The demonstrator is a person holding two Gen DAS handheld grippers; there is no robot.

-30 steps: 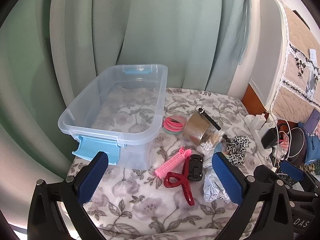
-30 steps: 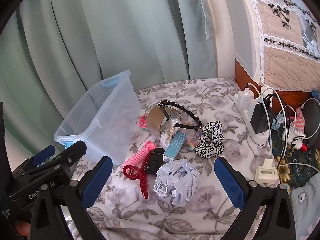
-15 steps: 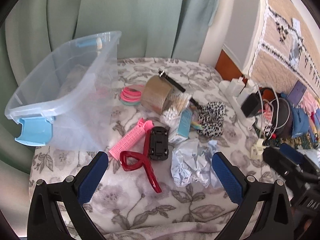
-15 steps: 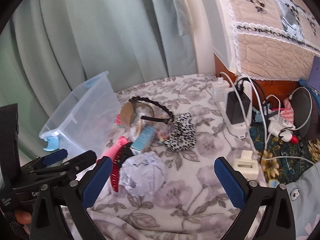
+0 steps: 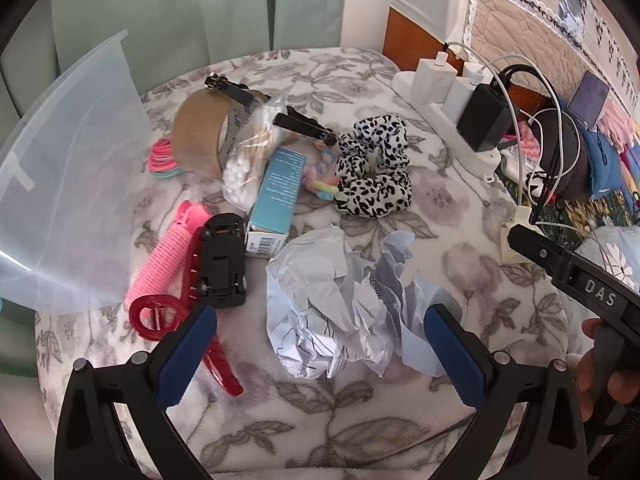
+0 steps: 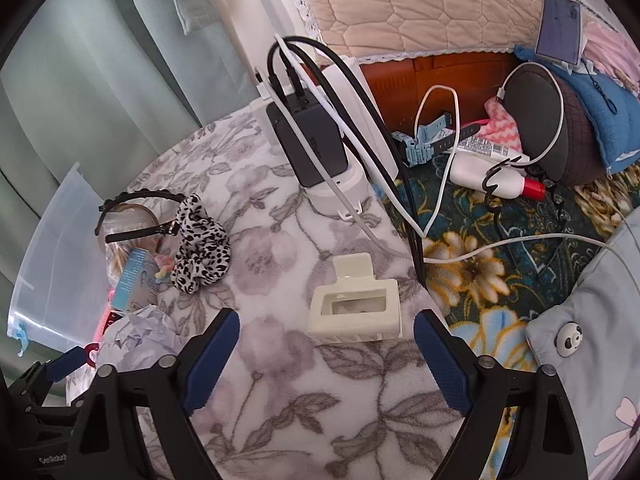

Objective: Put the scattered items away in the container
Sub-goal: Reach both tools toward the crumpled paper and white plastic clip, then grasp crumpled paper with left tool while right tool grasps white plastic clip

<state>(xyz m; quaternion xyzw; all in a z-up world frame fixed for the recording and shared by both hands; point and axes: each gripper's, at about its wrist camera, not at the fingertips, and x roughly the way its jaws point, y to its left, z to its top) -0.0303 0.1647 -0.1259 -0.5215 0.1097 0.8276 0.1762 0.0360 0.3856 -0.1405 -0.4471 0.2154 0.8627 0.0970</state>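
My left gripper is open and empty, just in front of a crumpled paper ball on the floral blanket. Left of the ball lie a red claw clip, a black toy car, a pink hair roller and a teal box. Behind them are a tape roll, hair ties and a leopard scrunchie. The clear plastic container stands at the left. My right gripper is open and empty, just short of a cream claw clip.
A white power strip with chargers and trailing cables lies at the blanket's right edge. Beyond it are a dark cushion, a white bottle and a blue watch. Green curtains hang behind.
Both grippers have swung right and moved down toward the blanket. The left now faces the paper ball; the right has left the pile and faces the cream claw clip.
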